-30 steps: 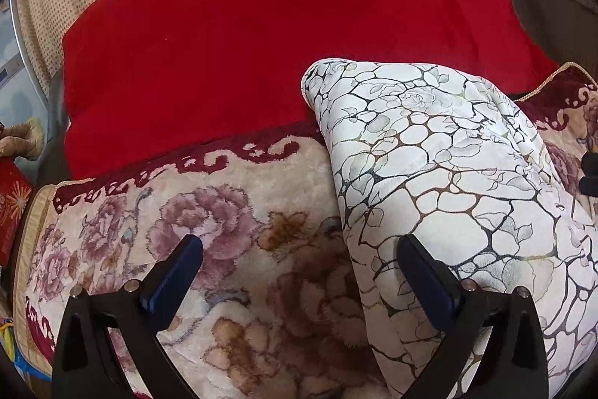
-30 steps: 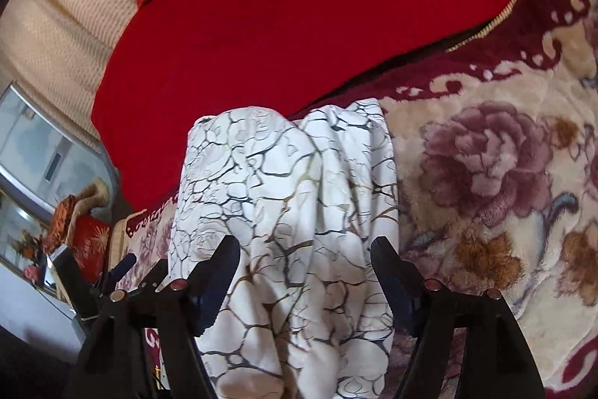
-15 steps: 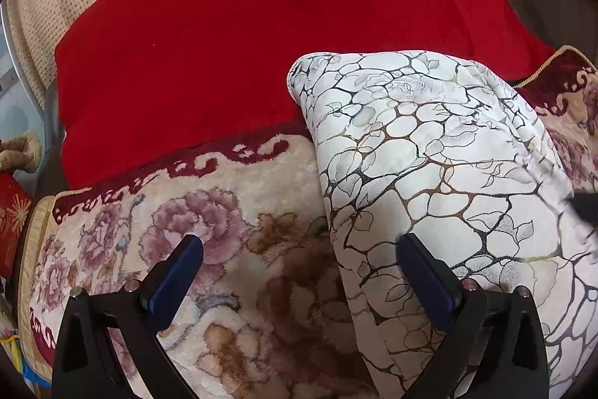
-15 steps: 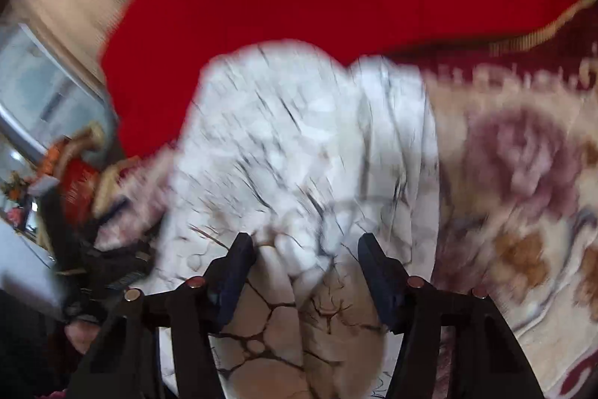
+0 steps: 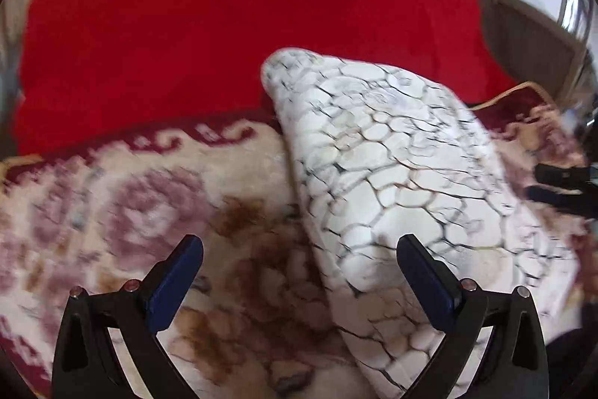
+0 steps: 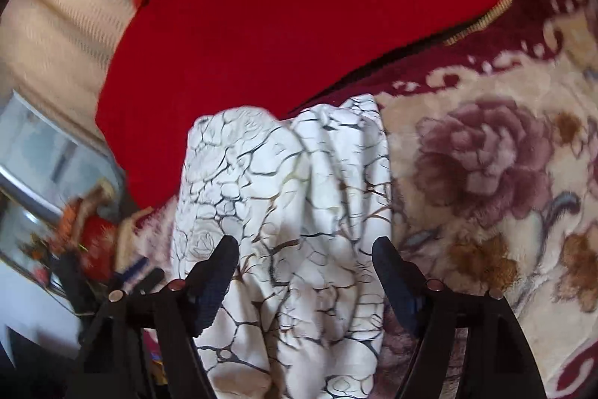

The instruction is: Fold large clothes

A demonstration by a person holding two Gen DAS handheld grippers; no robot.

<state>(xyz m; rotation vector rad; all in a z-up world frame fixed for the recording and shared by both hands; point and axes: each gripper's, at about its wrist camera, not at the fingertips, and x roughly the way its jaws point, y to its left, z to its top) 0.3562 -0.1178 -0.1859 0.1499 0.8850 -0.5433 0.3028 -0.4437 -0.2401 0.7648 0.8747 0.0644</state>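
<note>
Right hand-held gripper (image 6: 304,257) reopened over garment (image 6: 291,219); visible left-view edge.

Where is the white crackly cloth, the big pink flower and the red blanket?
white crackly cloth (image 5: 392,174), left wrist view, its flat top side
big pink flower (image 6: 482,156), right wrist view, flower's middle
red blanket (image 6: 299,6), right wrist view, its plain middle

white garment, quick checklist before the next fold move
1. Left gripper open: ok.
2. Right gripper open: ok.
3. White garment lying on the floral blanket, beside the red blanket: ok.
4. Garment flat: not ok, bunched into ridges in the right wrist view.
5. Garment gripped: not ok, cloth shows between the right jaws but they stand apart.
6. Corners or hem located: cannot tell, blurred.
</note>
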